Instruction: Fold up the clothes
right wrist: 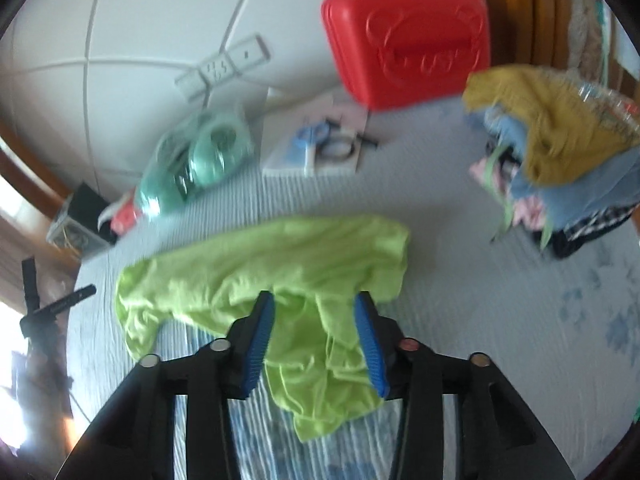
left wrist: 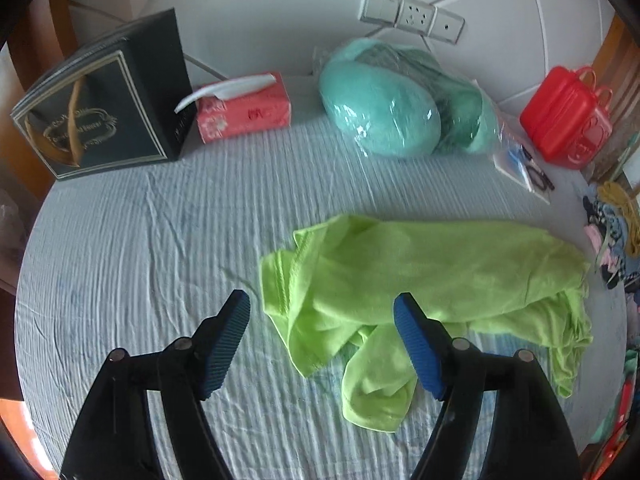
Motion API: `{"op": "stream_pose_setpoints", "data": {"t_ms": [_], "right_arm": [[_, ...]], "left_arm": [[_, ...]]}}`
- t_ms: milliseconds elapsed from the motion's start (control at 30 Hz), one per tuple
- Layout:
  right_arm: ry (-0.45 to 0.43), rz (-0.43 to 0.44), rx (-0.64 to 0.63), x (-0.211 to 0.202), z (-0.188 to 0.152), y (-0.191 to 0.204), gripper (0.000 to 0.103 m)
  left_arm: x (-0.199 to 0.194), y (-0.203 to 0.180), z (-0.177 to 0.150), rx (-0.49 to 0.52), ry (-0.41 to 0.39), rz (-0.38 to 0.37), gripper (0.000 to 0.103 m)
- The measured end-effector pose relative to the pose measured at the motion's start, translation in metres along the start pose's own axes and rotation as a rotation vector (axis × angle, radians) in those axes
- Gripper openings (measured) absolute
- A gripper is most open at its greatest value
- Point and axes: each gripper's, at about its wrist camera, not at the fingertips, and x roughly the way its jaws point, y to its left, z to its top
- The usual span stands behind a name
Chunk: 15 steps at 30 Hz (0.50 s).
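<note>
On my left wrist feed I see the bed sheet [left wrist: 140, 248] crowded along its far edge: a dark gift box [left wrist: 104, 112] at 10 o'clock, a pink tissue pack [left wrist: 244, 110] just beside it, a teal bundle in a plastic bag [left wrist: 392, 104] at 1 o'clock, and a red plastic case [left wrist: 566, 116] at 2 o'clock. A flat packet with scissors [left wrist: 524, 168] lies between the bag and the case. A wall socket strip [left wrist: 412, 14] sits above the bundle.

On my right wrist feed (blurred), a pile of clothes [right wrist: 560, 152] with a mustard piece on top sits at 2 o'clock, well apart from the claws.

The lime-green garment [left wrist: 420, 272] lies crumpled on the sheet, near the front. My left claw [left wrist: 322, 346] is spread wide above the sheet, with the garment's left edge between its pads; the right pad overlaps the cloth in view, though I cannot tell whether it touches. My right claw [right wrist: 314, 346] is also spread, with bunched lime fabric between its pads, not pinched.
</note>
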Motion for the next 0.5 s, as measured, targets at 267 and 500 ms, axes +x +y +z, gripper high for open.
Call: {"op": "stream_pose_setpoints", "data": {"t_ms": [267,500], "right_arm": [[0.138,-0.050,-0.061,0.060,-0.017,0.001,0.054],[0.181,-0.134,-0.226,0.110,-0.008,0.021,0.084]], "left_arm": [[0.046,-0.014,-0.017,0.072,0.043,0.069,0.074],[0.079,-0.014,-0.009,0.043,0.085,0.055,0.046]]}}
